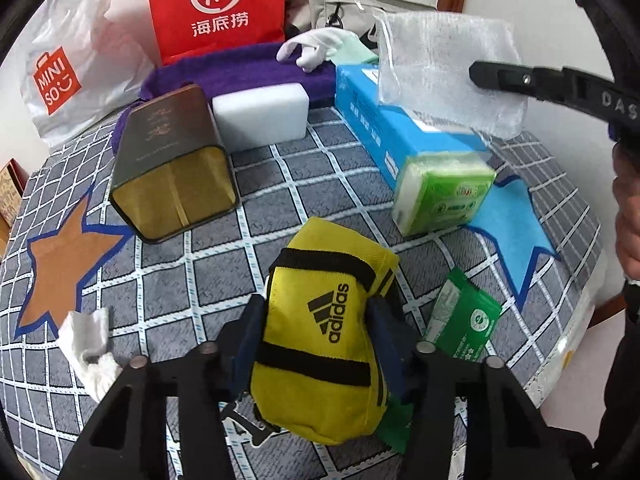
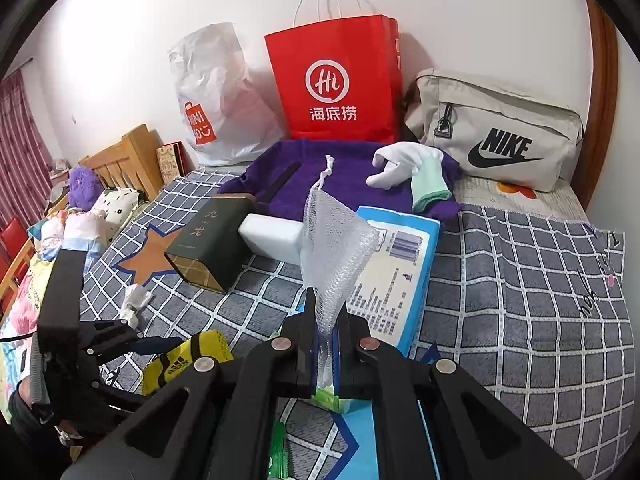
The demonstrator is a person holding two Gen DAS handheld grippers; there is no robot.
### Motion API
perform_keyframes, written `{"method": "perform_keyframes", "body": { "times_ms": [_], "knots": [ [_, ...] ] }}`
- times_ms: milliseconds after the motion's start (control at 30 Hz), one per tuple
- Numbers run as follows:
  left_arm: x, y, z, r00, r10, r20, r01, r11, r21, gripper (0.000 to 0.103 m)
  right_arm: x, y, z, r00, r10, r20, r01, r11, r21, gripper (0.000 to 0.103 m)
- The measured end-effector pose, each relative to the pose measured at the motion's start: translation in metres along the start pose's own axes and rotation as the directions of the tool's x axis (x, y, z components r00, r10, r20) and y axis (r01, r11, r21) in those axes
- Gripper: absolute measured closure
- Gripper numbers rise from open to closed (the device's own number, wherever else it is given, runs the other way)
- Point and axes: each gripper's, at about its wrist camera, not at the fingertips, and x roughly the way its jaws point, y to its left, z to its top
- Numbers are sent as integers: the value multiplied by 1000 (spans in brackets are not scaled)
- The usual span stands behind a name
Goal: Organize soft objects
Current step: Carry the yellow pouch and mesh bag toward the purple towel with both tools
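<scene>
- We see our left gripper (image 1: 320, 320) with its two fingers either side of the yellow Adidas pouch (image 1: 324, 332); the pads meet its flanks, so we read it as gripped.
- The pouch runs lengthwise between the fingers, its far end poking past the tips onto the grey checked blanket (image 1: 280, 184).
- It is soft and creased, yellow with black bands and a black logo.
- Our right gripper (image 2: 326, 320) has its fingers pressed tight on the lower tip of the white mesh net (image 2: 336, 240).
- The net rises up from the fingertips, widening, translucent, with a knotted cord on top.
</scene>
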Motion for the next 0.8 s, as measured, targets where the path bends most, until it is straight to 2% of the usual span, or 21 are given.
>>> {"method": "perform_keyframes", "body": {
  "times_ms": [200, 367, 567, 800],
  "knots": [
    [-16, 20, 13, 999, 8, 38, -6, 999, -53, 60, 1, -3, 9, 1000, -4, 7, 4, 1000, -5, 98],
    [-31, 47, 24, 996, 33, 79, -22, 990, -137, 60, 1, -12, 16, 1000, -23, 9, 23, 1000, 8, 98],
    [-41, 67, 37, 993, -11, 118, 35, 979, -201, 59, 1, -20, 25, 999, -37, 17, 37, 999, 16, 98],
    [-48, 70, 51, 988, -56, 145, 86, 973, -212, 59, 4, -20, 34, 999, -26, 17, 26, 1000, 8, 98]
  ]
}}
